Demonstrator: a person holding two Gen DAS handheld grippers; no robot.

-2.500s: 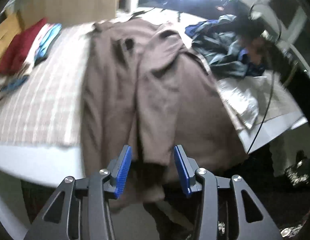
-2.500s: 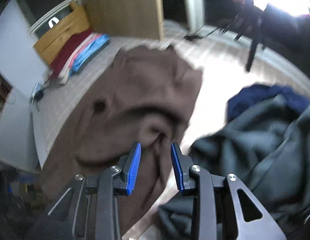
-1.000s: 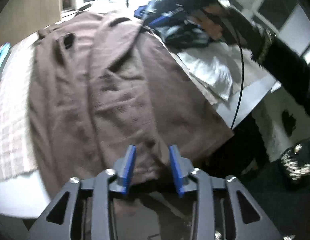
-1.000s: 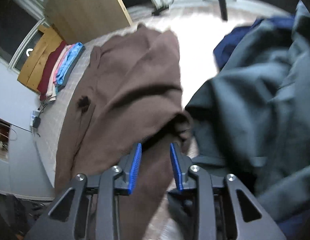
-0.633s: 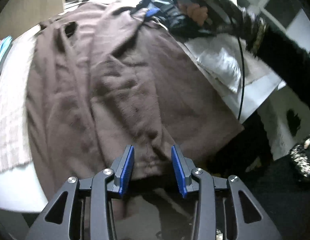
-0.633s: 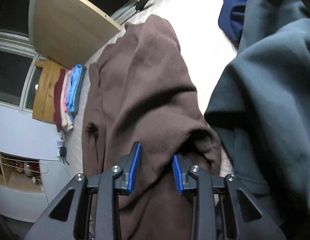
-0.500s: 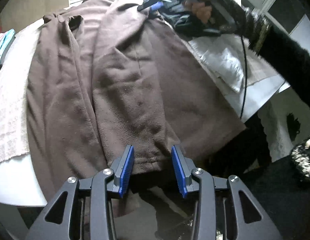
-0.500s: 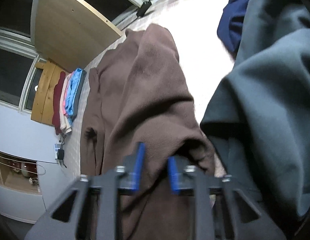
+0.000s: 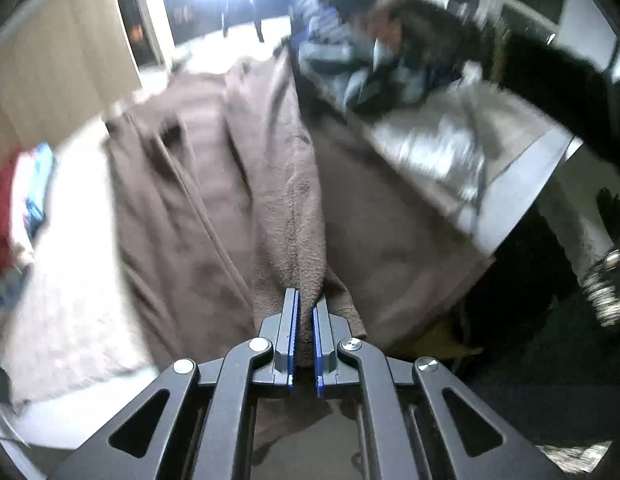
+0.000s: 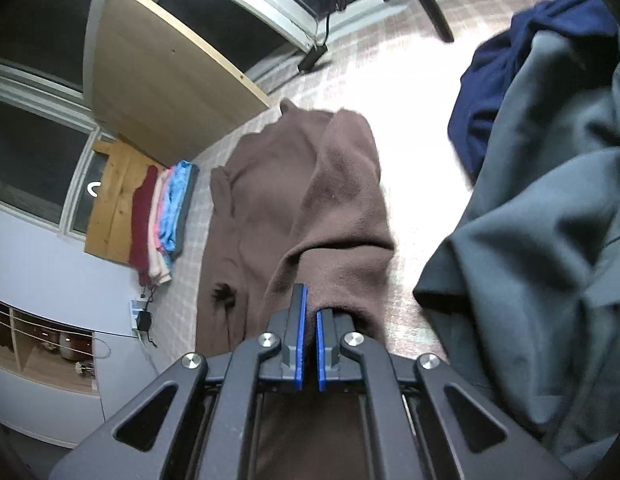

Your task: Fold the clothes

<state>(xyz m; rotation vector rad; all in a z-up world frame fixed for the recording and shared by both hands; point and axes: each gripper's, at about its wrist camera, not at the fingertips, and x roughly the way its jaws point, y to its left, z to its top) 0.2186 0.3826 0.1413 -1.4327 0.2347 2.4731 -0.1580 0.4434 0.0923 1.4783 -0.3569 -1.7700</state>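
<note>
Both claws, left claw (image 9: 304,312) and right claw (image 10: 308,320), pinch the brown garment (image 9: 214,184). Its thick fleece may slip free, or drag the grey jacket (image 10: 549,240) beside it.

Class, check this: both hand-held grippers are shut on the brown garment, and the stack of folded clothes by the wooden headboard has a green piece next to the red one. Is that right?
Not quite. Both the left hand-held gripper and right hand-held gripper are shut on the brown garment, but the folded stack shows red, pink, blue and grey, no green. The right wrist view shows it.
</note>
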